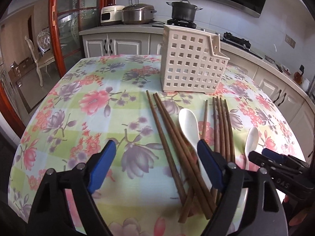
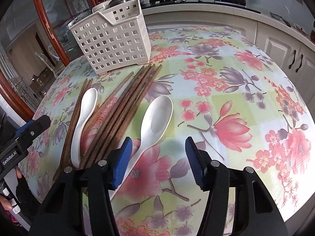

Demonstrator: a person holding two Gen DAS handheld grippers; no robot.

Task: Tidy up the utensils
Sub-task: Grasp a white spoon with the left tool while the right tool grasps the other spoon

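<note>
Chopsticks (image 1: 173, 137) and two white spoons (image 2: 157, 116) lie loose on the flowered surface (image 1: 78, 118), just in front of the empty slotted caddy (image 1: 191, 63) – nothing sorted yet. The right tongs (image 2: 156, 161) stand partly open, holding nothing, the near spoon's handle running between the pads untouched. The left tongs (image 1: 157, 165) gape wider over the left chopsticks, also empty (the other spoon (image 1: 189, 125) beside them). Judged step: reaching for first pickups – next, lower and close squarely on the spoon handle.
</note>
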